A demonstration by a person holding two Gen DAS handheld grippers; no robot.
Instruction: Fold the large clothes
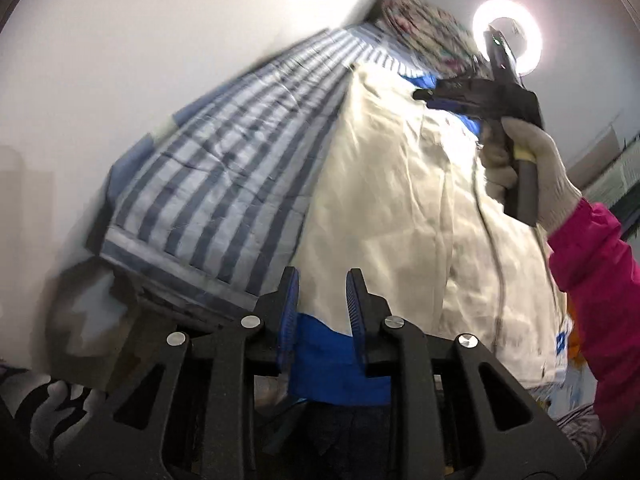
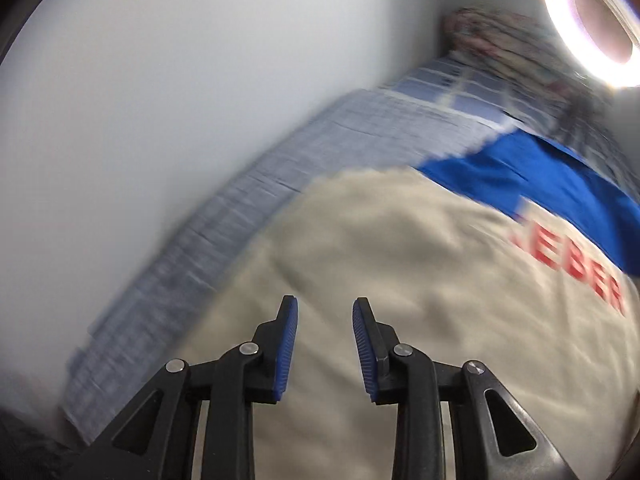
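Note:
A large cream and blue garment [image 1: 400,208] lies spread on a bed with a blue-and-white striped cover [image 1: 224,168]. In the right wrist view the garment [image 2: 380,264] shows red letters beside its blue part. My left gripper [image 1: 322,280] is open and empty, over the garment's near edge where a blue section shows. My right gripper [image 2: 325,308] is open and empty, above the cream cloth. In the left wrist view the right gripper [image 1: 424,96] is held by a gloved hand at the garment's far end; there its jaws look nearly together.
A white wall [image 1: 140,60] runs along the bed's left side. A patterned pillow or bundle [image 1: 424,28] lies at the bed's far end. A ring light [image 1: 508,36] shines at the upper right. A patterned cloth [image 1: 44,404] lies at the lower left.

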